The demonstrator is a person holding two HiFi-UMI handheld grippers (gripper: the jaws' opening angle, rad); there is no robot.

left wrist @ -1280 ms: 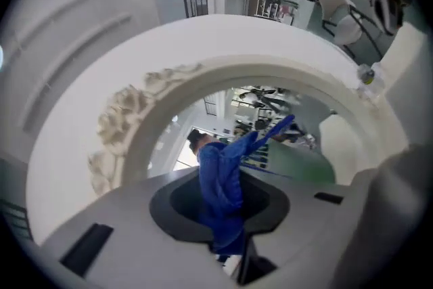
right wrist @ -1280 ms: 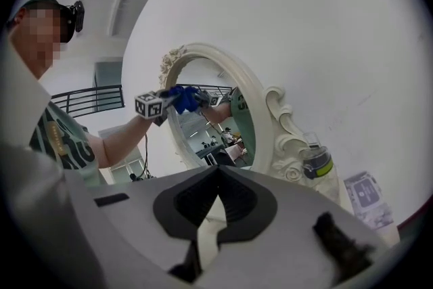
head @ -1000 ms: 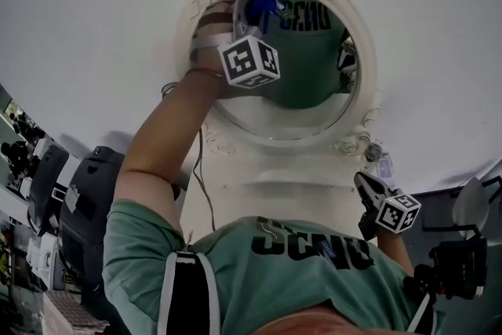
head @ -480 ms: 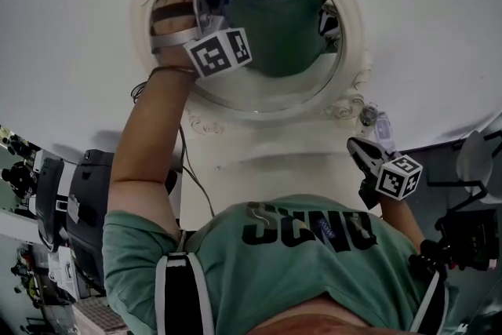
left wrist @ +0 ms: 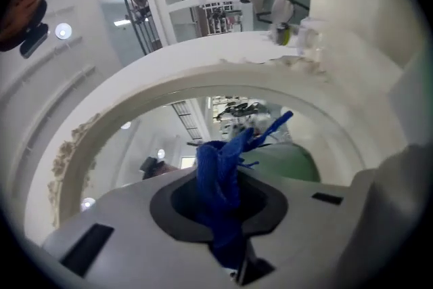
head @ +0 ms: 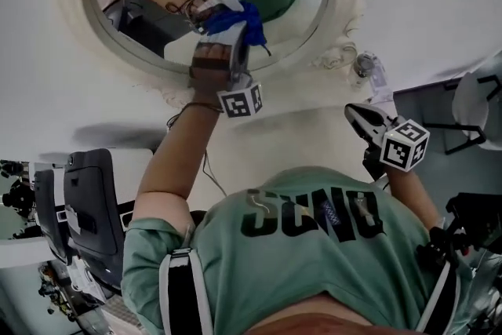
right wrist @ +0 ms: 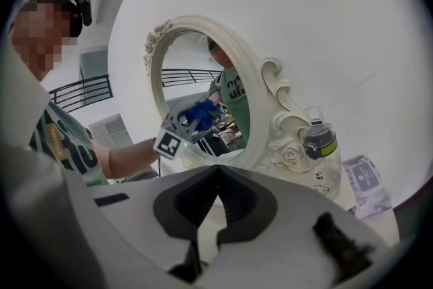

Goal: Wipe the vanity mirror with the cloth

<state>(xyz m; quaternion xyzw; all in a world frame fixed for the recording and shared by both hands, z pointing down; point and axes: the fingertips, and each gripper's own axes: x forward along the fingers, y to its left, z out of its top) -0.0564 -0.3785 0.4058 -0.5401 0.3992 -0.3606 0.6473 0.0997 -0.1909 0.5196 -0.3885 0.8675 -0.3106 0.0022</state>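
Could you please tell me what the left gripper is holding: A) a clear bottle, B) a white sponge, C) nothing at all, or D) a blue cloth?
D: the left gripper view shows a blue cloth pinched between the fingers of the left gripper.

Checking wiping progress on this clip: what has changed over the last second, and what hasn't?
The left gripper, shut on the blue cloth, swept from the upper left of the vanity mirror down to near its lower rim. The head camera also shifted, so the mirror sits higher in view. Nothing was taken hold of or let go. The right gripper stayed low beside the bottle, jaws together and empty.
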